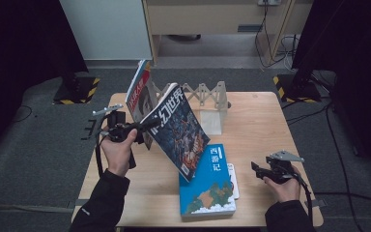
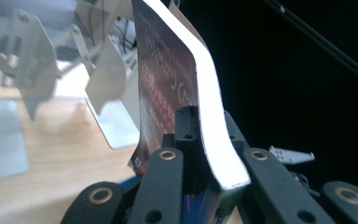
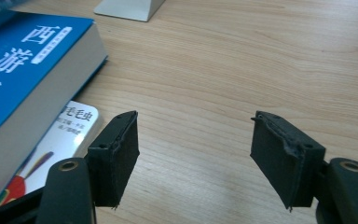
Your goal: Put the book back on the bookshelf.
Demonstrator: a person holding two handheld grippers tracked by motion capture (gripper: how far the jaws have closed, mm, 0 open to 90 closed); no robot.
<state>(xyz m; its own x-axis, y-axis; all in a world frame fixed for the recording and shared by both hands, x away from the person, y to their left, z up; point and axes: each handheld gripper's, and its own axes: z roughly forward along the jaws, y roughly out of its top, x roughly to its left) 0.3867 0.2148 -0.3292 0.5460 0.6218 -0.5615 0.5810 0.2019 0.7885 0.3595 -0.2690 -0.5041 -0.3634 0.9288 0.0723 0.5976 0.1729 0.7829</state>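
A dark-covered magazine [image 1: 178,128] hangs tilted above the table's left half, with my left gripper [image 1: 147,124] shut on its edge. In the left gripper view the jaws clamp the magazine [image 2: 168,84] near its corner, and the left gripper [image 2: 209,140] has the white page edges between its pads. A thick blue book [image 1: 207,183] lies flat near the front edge on top of a thin white booklet [image 1: 233,181]. My right gripper [image 1: 255,169] hovers open to the right of them. Its own view shows the right gripper [image 3: 193,140] empty over bare wood, beside the blue book [image 3: 23,60] and booklet [image 3: 70,128].
A wooden folding rack [image 1: 203,94] stands at the back of the table [image 1: 261,125], with a red-and-blue book [image 1: 137,92] upright at its left end. A white bookend [image 1: 211,121] stands in front of the rack. Black stands flank the table on the carpet.
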